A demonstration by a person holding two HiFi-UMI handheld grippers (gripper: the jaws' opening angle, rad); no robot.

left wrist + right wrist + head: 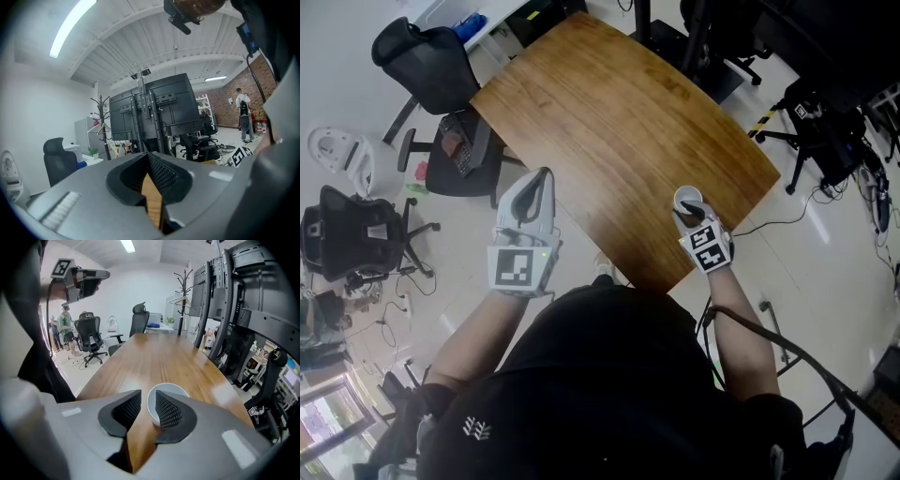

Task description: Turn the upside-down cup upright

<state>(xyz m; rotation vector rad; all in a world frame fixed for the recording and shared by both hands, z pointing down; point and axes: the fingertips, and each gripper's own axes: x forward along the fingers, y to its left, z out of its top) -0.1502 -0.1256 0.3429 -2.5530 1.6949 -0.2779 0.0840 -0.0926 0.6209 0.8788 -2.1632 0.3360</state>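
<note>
the white cup point(172, 388) is standing mouth up by the table's point(619, 122) near edge, with bare wood stretching beyond it. the right gripper point(147, 398) is keeping its fingers apart at the cup, not squeezing. the left gripper point(542, 180) is hanging beside the table's left edge, fingers together. black chairs point(427, 52) are sitting on the pale floor point(337, 56). only the left gripper view is showing a brick wall point(234, 103).

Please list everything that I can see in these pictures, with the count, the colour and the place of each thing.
white round cup: one, white, upright with its mouth up, near right part of the table
brown wooden table: one, brown, centre
black office chairs: several, black, on the floor around the table
left gripper: one, grey, shut and empty, by the table's near left edge
right gripper: one, grey, open, at the cup, its rim between the jaws
</note>
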